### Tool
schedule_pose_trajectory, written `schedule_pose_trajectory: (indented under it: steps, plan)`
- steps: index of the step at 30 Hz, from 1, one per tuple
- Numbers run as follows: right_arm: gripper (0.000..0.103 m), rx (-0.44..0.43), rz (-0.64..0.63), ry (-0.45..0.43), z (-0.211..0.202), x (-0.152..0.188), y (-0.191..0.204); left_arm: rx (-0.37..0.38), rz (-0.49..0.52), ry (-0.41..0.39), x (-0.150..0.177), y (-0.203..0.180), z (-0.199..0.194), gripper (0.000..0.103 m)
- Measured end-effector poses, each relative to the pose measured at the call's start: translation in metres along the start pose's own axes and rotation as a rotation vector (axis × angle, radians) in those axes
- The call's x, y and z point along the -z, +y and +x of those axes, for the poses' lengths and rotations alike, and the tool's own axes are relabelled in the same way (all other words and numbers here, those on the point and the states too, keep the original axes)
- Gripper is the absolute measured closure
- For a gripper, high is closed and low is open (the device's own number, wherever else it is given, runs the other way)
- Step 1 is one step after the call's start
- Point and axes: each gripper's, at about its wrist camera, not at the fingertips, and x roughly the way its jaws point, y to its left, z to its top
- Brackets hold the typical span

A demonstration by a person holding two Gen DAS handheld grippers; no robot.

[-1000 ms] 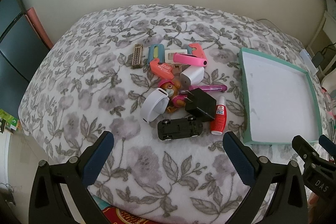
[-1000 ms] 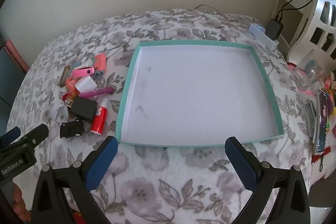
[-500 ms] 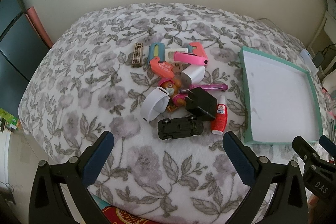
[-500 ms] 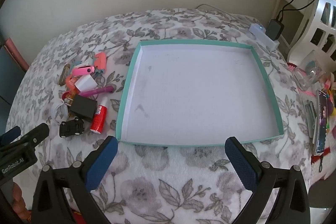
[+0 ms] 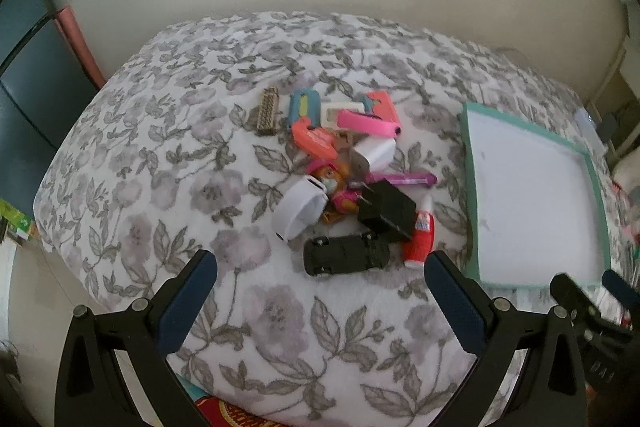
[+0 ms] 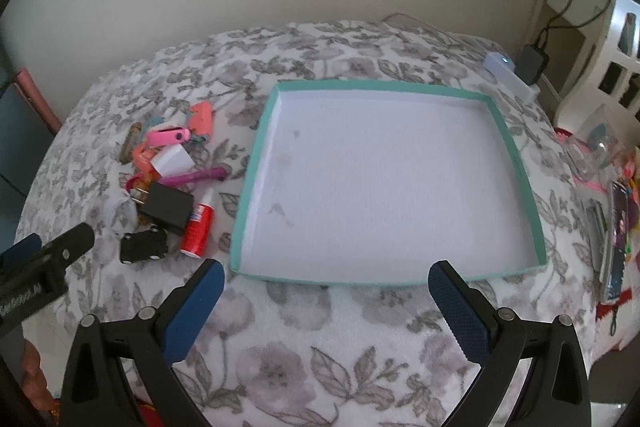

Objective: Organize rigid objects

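Note:
A pile of small rigid items lies on the floral blanket (image 5: 160,187): a black toy car (image 5: 346,254) nearest, a red glue bottle (image 5: 420,239), a black charger (image 5: 386,211), a white band (image 5: 300,213), a white plug (image 5: 372,157), a pink stick (image 5: 368,125) and a brown comb-like piece (image 5: 268,111). The teal-rimmed white tray (image 6: 520,163) lies to their right with nothing in it. My left gripper (image 5: 320,267) hangs open just short of the car. My right gripper (image 6: 326,277) is open at the tray's near edge.
A wall closes off the far side of the bed. A white power strip (image 6: 510,73) and black adapter (image 6: 532,61) sit at the back right. A phone and clutter (image 6: 616,227) lie along the right edge. The blanket drops off at the near and left edges.
Both grippers have drifted slightly; the pile and tray sit a little lower in each view. The left view is now a bit motion-blurred. Nothing was gripped or moved.

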Motion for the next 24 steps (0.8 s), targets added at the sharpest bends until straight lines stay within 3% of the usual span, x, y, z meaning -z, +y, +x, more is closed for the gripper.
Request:
schedule_pose_trajectory:
  steps: [5, 10, 16, 24]
  plan:
    - [0.0, -0.057, -0.048, 0.016, 0.011, -0.01, 0.022, -0.026, -0.083, 0.016, -0.011, 0.018, 0.012, 0.0]
    - [0.0, -0.114, -0.102, 0.052, 0.026, -0.014, 0.048, -0.005, -0.174, 0.097, -0.015, 0.039, 0.039, 0.0]
    - [0.0, -0.122, -0.111, 0.081, 0.044, -0.024, 0.06, 0.055, -0.22, 0.181, -0.017, 0.047, 0.072, 0.0]
    - [0.0, -0.175, -0.147, 0.109, 0.067, -0.038, 0.084, 0.052, -0.251, 0.194, -0.028, 0.058, 0.1, 0.002]
